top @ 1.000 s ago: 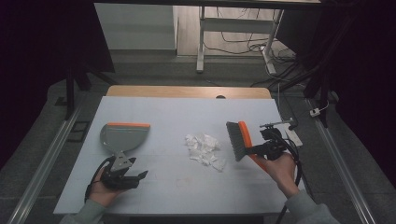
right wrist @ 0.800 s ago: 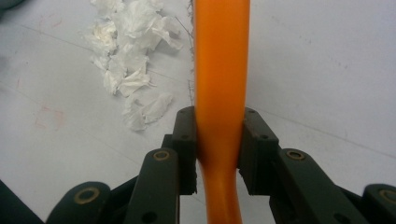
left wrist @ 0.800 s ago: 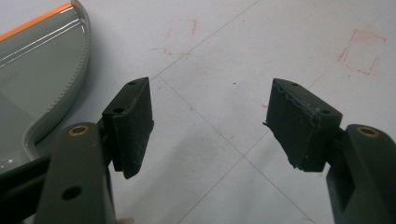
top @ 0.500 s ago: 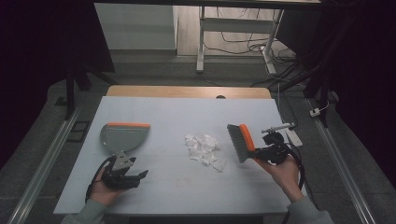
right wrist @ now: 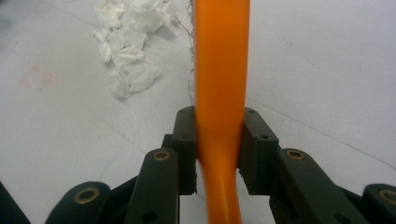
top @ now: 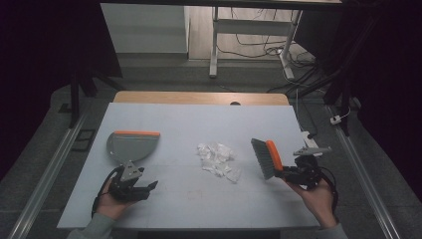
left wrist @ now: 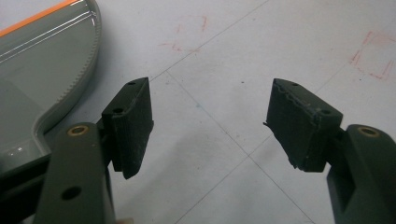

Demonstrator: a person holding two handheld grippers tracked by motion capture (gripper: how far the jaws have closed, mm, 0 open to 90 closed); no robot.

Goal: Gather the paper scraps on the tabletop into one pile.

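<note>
Right tongs (top: 287,172) are pressed together on the orange handle of a hand brush (top: 267,158), as the right gripper view shows, where the handle (right wrist: 219,93) is pinched between the two black pads and runs straight away toward 12 o'clock. The grip is judged to be taken low on the handle so that the bristled head projects well ahead of the tongs and can be dragged across the surface (top: 199,119) without the tongs themselves touching it. In the high view the head is carried at about 10 o'clock from the right tongs, bristles turned toward the middle of the surface.

Left tongs (top: 144,186) are spread wide and grip nothing; between the pads in the left gripper view only bare surface is seen. A grey dustpan (top: 130,146) with an orange lip lies flat at about 12 o'clock from the left tongs, near them but apart; its curved rim (left wrist: 70,88) appears at about 10 o'clock in the left gripper view. The open stance is judged to be a readiness to take the pan's handle.

A heap of crumpled white paper scraps (top: 217,159) lies between pan and brush, at about 9 o'clock from the brush head and near it, and at roughly 2 o'clock from the left tongs, well apart. In the right gripper view the scraps (right wrist: 128,42) sit at about 11 o'clock, just beside the bristle edge. Brush, scraps and pan are thus set roughly in a line, an arrangement judged to suit sweeping the scraps toward the pan.
</note>
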